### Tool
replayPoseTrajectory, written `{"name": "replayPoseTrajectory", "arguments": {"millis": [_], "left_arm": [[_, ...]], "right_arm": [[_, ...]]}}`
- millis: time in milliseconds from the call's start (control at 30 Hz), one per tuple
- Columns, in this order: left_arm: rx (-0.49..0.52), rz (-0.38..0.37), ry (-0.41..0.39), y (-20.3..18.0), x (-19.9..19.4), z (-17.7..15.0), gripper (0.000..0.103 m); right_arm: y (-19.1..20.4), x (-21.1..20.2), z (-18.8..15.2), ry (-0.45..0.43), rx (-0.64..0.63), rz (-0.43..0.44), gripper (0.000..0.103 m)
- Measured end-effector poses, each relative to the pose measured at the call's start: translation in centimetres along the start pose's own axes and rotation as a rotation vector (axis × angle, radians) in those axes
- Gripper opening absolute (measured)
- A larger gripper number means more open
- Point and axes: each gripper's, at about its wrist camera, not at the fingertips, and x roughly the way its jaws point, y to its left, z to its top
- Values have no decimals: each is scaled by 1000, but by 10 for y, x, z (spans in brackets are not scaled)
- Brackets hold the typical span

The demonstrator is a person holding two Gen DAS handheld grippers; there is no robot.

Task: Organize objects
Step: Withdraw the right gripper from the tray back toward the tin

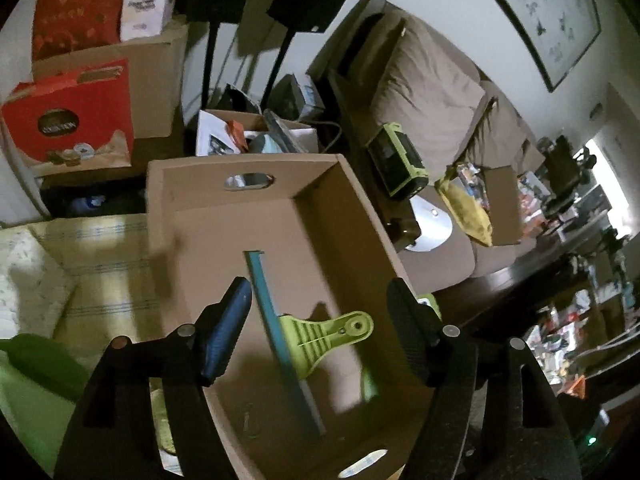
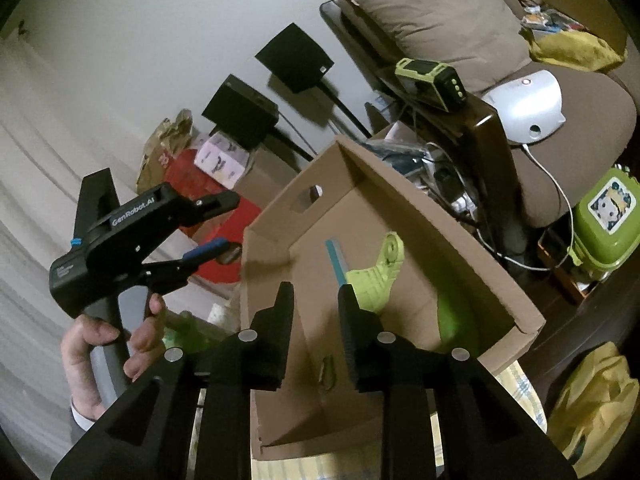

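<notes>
Left gripper (image 1: 320, 332): jaws apart, nothing between them — held above the box.
Right gripper (image 2: 316, 332): jaws narrow, nothing gripped.
Green clip (image 1: 326, 334): lies on the floor of the cardboard box (image 1: 256, 168) — teal strip (image 1: 276, 328) in its mouth.

A brown sofa (image 1: 432, 80) with a tan cushion (image 1: 420, 92) runs along the wall under a framed picture (image 1: 552, 12). A lime-trimmed black device (image 1: 396, 158) sits on its armrest. Red bags (image 1: 72, 116) lean against stacked cartons, beside two black stands (image 1: 312, 0).
</notes>
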Motion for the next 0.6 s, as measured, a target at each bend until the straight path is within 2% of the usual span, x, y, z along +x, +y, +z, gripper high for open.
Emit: {"name": "replayPoseTrajectory", "arguments": {"millis": [167, 367, 433, 600], "left_arm": [[20, 15, -9, 5, -18, -8, 67], [70, 36, -43, 7, -46, -19, 71], [83, 22, -48, 8, -51, -22, 74], [130, 55, -86, 9, -71, -32, 82]], "right_arm": [[13, -3, 4, -5, -49, -26, 27], [30, -10, 12, -24, -136, -93, 39], [34, -11, 14, -24, -156, -115, 49], [40, -12, 17, -24, -192, -161, 60]]}}
